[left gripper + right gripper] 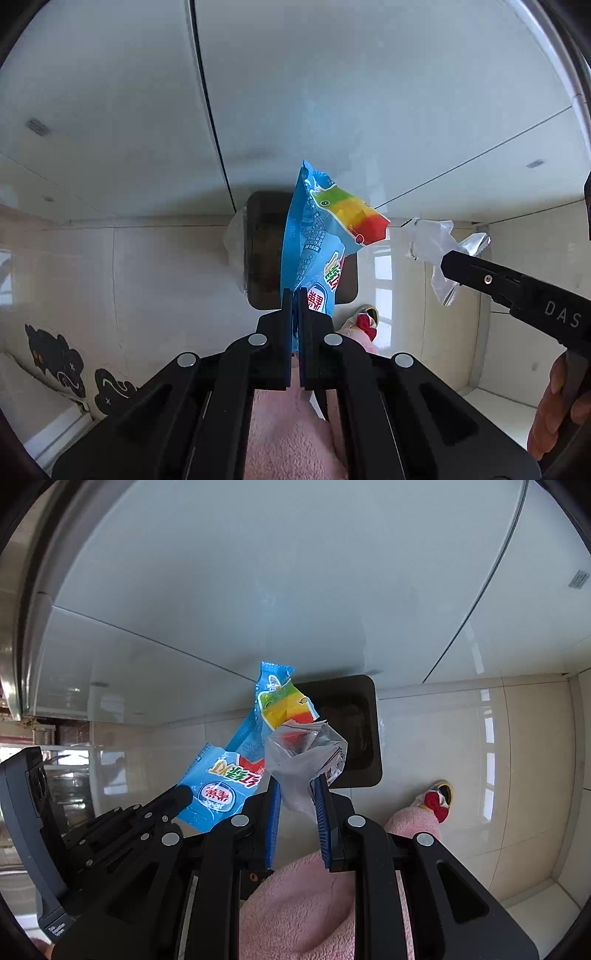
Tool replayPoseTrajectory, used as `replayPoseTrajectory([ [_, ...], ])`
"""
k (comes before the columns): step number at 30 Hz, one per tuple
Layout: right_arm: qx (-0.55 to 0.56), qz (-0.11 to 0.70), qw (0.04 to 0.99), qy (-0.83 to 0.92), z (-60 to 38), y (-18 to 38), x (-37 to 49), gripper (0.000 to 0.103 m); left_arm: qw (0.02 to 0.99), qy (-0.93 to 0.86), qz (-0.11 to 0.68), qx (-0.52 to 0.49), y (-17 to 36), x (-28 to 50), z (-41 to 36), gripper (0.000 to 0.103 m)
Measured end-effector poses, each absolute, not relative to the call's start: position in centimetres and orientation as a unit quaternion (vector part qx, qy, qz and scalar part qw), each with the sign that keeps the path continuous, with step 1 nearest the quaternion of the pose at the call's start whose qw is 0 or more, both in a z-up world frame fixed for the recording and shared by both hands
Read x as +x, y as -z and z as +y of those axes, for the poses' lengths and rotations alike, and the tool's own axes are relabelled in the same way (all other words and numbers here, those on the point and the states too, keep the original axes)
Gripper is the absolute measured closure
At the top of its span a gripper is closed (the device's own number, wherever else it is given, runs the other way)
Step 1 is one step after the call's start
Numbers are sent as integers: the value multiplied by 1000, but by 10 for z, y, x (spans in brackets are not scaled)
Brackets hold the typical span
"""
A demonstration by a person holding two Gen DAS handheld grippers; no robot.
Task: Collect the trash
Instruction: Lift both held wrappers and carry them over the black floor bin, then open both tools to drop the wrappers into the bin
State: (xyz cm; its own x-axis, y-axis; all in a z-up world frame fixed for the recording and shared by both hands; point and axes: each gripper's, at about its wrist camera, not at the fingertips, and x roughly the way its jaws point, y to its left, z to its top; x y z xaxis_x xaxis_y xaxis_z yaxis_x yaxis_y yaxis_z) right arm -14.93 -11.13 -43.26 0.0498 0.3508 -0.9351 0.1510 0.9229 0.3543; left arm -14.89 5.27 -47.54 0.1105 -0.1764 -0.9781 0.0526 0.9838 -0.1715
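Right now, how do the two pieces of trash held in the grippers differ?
The blue wrapper is opaque and printed with a rainbow popsicle; the clear wrapper is see-through with silvery edges. The blue wrapper is longer and fairly flat; the clear wrapper is crumpled into a bunch. The left gripper pinches the blue wrapper with jaws nearly touching; the right gripper grips the clear wrapper with its jaws wider apart. Both hang near the dark bin.
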Motion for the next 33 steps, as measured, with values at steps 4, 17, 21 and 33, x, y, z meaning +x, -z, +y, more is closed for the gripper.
replayPoseTrajectory([
  [4,211,699,681,-59,-114,478,-136,84,734,78,673,-45,510,-135,48,102],
  [17,251,721,645,-39,-118,527,-108,45,724,91,681,-61,538,-118,43,69],
  [21,246,719,649,-36,-118,519,-105,39,729,90,676,-66,520,-119,46,53],
  [33,193,670,716,-39,-131,392,-106,3,783,102,611,-53,386,-133,59,8],
])
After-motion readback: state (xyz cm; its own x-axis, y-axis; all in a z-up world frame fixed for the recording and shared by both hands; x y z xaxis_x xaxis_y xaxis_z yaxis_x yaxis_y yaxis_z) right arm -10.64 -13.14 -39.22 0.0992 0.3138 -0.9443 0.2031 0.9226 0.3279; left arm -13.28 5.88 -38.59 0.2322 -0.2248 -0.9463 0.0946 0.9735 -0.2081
